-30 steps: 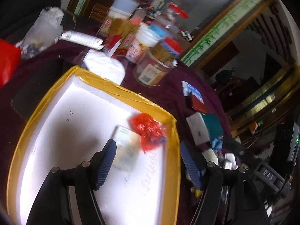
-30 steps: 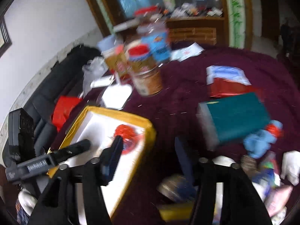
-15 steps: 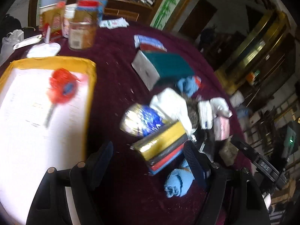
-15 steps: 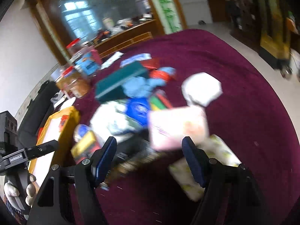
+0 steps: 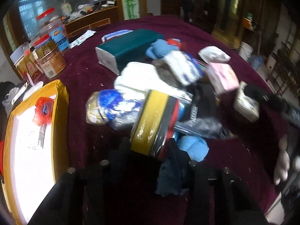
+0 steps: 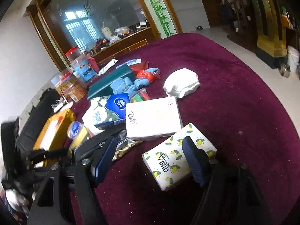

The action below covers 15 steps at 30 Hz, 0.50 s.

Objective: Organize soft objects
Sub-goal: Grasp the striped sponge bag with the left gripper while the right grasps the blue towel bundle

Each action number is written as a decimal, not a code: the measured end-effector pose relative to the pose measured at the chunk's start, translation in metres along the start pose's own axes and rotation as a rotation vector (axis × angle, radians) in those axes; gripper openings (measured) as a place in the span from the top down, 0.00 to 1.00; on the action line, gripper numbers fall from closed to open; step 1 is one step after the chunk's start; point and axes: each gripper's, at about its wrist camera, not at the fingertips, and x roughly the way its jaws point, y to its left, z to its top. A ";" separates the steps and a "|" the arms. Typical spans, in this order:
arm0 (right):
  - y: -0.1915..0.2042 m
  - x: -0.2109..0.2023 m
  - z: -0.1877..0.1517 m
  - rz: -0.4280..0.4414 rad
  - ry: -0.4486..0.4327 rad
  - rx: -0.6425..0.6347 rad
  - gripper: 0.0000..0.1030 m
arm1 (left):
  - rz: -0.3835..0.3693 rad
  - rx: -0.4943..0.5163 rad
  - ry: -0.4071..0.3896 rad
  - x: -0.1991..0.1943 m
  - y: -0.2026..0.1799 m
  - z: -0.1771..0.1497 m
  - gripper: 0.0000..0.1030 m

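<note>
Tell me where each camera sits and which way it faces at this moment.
Left wrist: on the left gripper, looking down over the maroon table at the pile. Its jaws have just been closing around a yellow-striped packet; contact is too blurred to tell.
Right wrist: on the right gripper, which is open, fingers astride a lemon-print tissue pack. The left gripper shows at its left edge.
Shared: teal box, yellow-rimmed tray.
</note>
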 end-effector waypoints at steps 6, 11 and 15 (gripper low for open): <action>-0.006 -0.003 -0.001 0.024 -0.009 0.021 0.30 | 0.088 0.008 -0.034 -0.002 0.000 0.005 0.51; -0.006 -0.003 -0.001 0.025 -0.015 0.027 0.30 | 0.096 0.021 -0.017 0.021 -0.007 0.016 0.39; -0.006 -0.003 -0.002 0.022 -0.012 0.027 0.30 | 0.094 0.084 0.000 0.032 -0.026 0.013 0.38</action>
